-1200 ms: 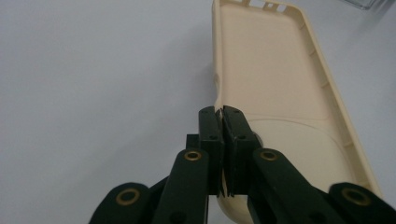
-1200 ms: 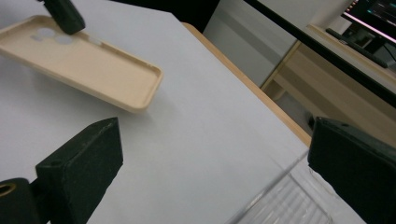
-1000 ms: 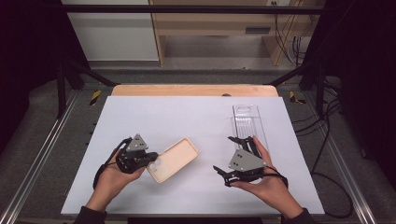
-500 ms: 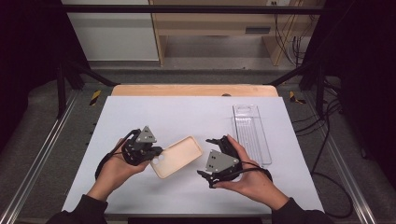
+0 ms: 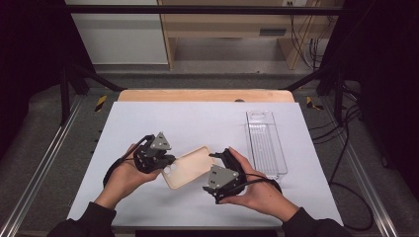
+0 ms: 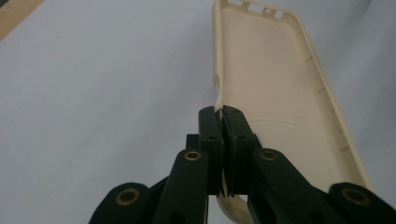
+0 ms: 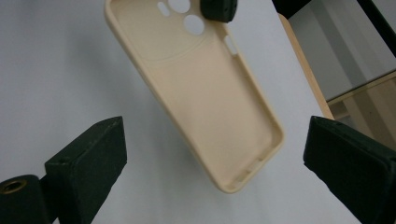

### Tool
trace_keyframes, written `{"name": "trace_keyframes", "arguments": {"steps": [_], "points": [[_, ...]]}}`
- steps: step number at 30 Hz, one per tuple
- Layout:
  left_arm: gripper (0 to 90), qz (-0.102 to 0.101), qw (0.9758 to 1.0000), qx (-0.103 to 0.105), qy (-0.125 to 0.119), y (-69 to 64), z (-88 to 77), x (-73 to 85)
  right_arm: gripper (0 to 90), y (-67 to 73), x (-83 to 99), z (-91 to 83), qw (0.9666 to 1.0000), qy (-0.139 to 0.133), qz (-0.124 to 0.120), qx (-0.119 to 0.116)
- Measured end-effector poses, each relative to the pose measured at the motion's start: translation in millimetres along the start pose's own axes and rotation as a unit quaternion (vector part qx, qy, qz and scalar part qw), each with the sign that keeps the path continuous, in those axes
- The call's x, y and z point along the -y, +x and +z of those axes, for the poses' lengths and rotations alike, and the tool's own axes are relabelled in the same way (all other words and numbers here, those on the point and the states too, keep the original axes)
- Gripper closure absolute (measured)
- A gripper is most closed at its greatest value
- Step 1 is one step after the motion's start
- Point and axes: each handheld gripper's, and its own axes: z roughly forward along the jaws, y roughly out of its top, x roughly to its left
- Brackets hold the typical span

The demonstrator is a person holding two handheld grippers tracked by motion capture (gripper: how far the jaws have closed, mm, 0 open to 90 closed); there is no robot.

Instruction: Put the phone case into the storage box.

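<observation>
A person's two hands work over a pale sheet (image 5: 148,118) spread on a wooden-edged table, each hand carrying a black two-jaw gripper. The left gripper (image 5: 165,160) has its jaws pinched tight on the side wall of a cream phone case (image 5: 190,167) — in the left gripper view the pads (image 6: 211,126) meet on the thin rim near the camera-hole end, and the case (image 6: 275,88) runs away from them, its hollow side showing. The right gripper (image 5: 222,157) sits just beside the case's other end, its jaws spread wide with nothing pressed between them; in the right gripper view the two black pads (image 7: 91,156) stand far apart at the lower corners, and the case (image 7: 205,98) hangs slantwise between and beyond them — apart from both pads, its open side toward the camera. The case lies near the middle of the sheet's near half, between the two grippers. A clear plastic tray (image 5: 266,143) rests lengthwise on the sheet to the right, near the right hand (image 5: 257,190) but apart from the case.
</observation>
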Motion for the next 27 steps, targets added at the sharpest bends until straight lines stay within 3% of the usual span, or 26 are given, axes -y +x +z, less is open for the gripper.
{"name": "trace_keyframes", "arguments": {"steps": [3,9,13,27], "points": [[87.5,-0.004,1.0000,0.003,-0.005,2.0,-2.1,-0.5,11.7,1.3,-1.3,2.9,0.9999,0.002,-0.010,-0.009],[87.5,0.004,0.9999,0.006,0.009,1.2,-1.0,-0.3,20.5,4.3,-5.5,7.8,0.9995,0.004,-0.021,-0.022],[87.5,0.006,0.9998,0.010,0.015,-0.8,0.3,-1.2,33.4,10.3,-11.7,11.8,0.9986,0.014,-0.029,-0.042],[87.5,0.019,0.9993,0.024,0.019,-6.7,-3.1,-8.8,63.8,23.1,-23.6,22.3,0.9926,0.030,-0.099,-0.064]]}}
